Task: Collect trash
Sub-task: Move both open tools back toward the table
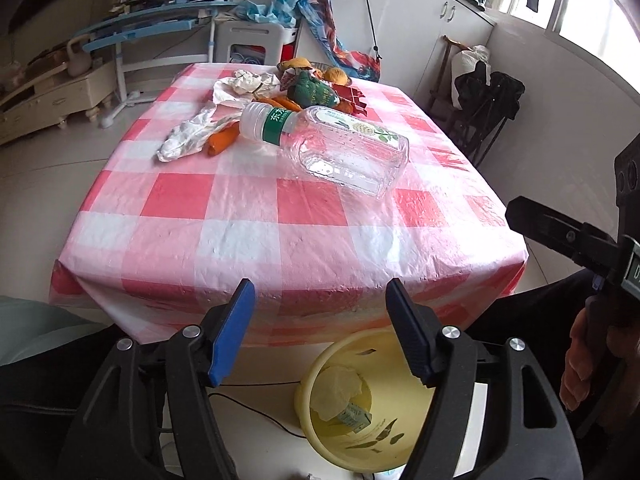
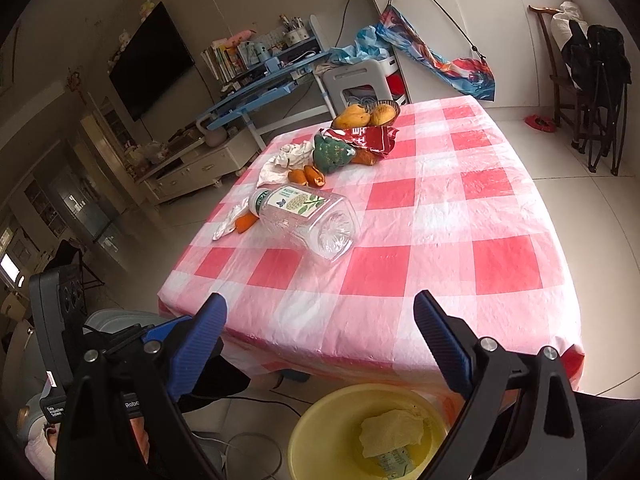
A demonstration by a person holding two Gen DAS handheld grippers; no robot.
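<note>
An empty clear plastic bottle (image 1: 332, 146) with a green label lies on its side on the pink checked table (image 1: 240, 240); it also shows in the right wrist view (image 2: 308, 220). Beyond it lie crumpled white paper (image 1: 248, 84), a crumpled white wrapper (image 1: 190, 138), orange peel pieces (image 1: 222, 140), a red wrapper (image 2: 360, 138) and a green knitted item (image 2: 330, 154). A yellow bin (image 1: 360, 404) on the floor below the table's near edge holds crumpled paper and a small carton. My left gripper (image 1: 320, 332) is open and empty above the bin. My right gripper (image 2: 320, 344) is open and empty.
A basket with mangoes (image 2: 368, 114) stands at the table's far end. A blue desk (image 2: 260, 88) and a white stool (image 2: 360, 80) stand behind the table. Dark folding chairs (image 2: 600, 100) stand at the right. A black cable (image 1: 260, 412) lies on the floor.
</note>
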